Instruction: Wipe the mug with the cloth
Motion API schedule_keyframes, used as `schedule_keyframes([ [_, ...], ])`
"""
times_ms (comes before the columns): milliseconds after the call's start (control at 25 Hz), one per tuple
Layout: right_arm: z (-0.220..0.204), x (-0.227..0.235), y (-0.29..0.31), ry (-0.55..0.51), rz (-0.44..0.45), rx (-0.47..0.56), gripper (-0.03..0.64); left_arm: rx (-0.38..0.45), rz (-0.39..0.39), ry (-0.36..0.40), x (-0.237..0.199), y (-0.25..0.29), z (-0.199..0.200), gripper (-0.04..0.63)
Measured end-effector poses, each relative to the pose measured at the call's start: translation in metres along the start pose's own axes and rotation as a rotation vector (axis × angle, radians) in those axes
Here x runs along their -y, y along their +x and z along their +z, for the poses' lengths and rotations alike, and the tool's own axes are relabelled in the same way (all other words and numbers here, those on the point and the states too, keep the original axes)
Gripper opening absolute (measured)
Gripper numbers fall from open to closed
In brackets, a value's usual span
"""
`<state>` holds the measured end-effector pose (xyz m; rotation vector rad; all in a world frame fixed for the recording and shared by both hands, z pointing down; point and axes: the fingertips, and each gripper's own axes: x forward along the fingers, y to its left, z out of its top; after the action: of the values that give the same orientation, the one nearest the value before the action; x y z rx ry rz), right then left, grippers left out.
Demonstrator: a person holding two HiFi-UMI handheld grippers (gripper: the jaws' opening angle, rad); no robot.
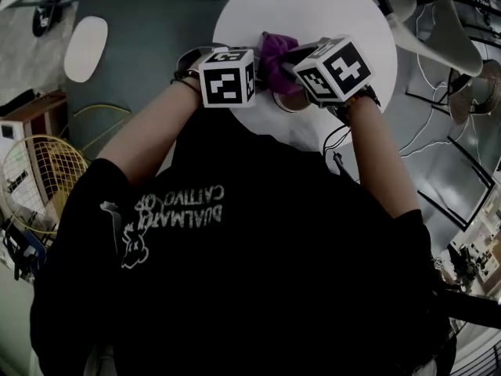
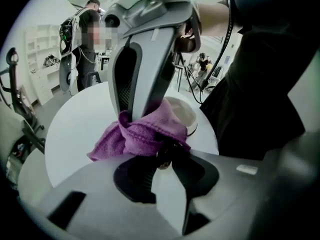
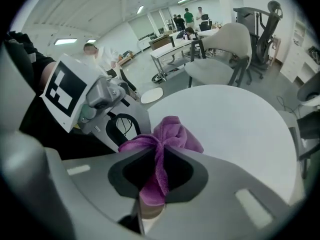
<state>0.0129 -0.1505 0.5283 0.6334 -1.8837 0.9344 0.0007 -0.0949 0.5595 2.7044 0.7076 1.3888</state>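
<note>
Head view: round table (image 1: 258,10), mug (image 1: 291,102) standing a bit in from the edge nearest the person, mostly hidden under the two marker cubes. Purple cloth (image 1: 274,57) is bunched on the mug's far side, between the two grippers.

Left gripper view: left gripper (image 2: 162,156) has its jaws only a sliver apart, and the tips nip a small pale-brown piece. I read this as the mug's handle or rim, but it's too small to be sure. Likely reason: it pins the mug so it can't slide or spin while being rubbed. The mug's white rim shows just beyond the jaw tips and a little to the right. The cloth is draped over its near side, touching the tips.

Right gripper view: right gripper (image 3: 159,151) is clamped on the cloth. A fold runs down through the jaws and a loose wad sticks out past the tips. Gripping it mid-fold leaves a soft pad free to press on the mug, which looks deliberate for wiping. The mug isn't clearly visible here because the cloth covers it. A pale bit low between the jaws could be the mug, can't tell. The left gripper's marker cube sits close on the left, so the two grippers meet over the same spot with the cloth between them.

Wiping looks under way, with the cloth on the mug.
</note>
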Motion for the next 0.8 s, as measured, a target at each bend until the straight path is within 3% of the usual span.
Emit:
schedule_keyframes([
  [320, -0.011, 0.018, 0.004, -0.042, 0.073, 0.057, 0.057, -0.062, 0.099, -0.124, -0.004, 0.007, 0.009, 0.095],
  [560, -0.02, 0.02, 0.004, -0.021, 0.158, 0.122, 0.057, -0.113, 0.14, -0.159, -0.003, 0.01, 0.011, 0.097],
  [800, -0.02, 0.029, 0.0, 0.054, 0.146, 0.214, 0.057, -0.153, 0.182, -0.22, 0.004, 0.001, 0.005, 0.097],
])
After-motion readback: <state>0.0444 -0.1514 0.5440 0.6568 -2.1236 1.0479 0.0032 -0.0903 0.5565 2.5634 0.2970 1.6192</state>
